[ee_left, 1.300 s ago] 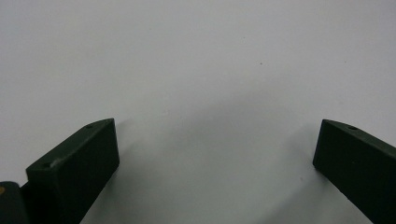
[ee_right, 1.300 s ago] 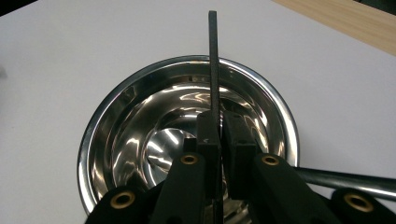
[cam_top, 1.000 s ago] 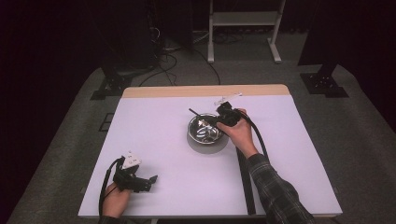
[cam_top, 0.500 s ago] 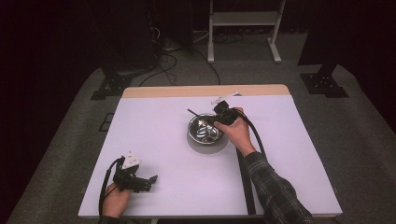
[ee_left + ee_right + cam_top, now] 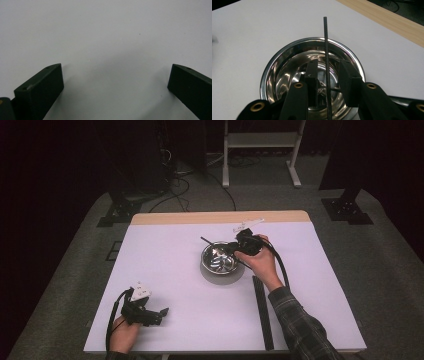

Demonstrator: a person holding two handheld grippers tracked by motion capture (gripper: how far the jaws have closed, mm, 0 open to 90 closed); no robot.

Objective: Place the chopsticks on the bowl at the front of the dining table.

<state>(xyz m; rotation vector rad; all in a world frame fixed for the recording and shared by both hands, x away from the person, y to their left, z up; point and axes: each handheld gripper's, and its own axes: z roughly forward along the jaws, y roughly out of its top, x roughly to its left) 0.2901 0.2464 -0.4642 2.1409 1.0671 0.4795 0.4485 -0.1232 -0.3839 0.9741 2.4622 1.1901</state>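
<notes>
Black rod (image 5: 326, 50) between right claw (image 5: 329, 71) jaws

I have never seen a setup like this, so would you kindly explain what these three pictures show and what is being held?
A person sits at a white table with a hand-held two-jaw gripper in each hand; there is no robot arm. The high view looks down from above. The other two pictures come from cameras riding on the grippers. The left gripper rests near the table's front edge, jaws wide apart over bare surface. The right gripper hangs over a shiny metal bowl; a thin dark rod runs between its parted jaws, across the bowl. A dark strip lies beside the right forearm.
</notes>
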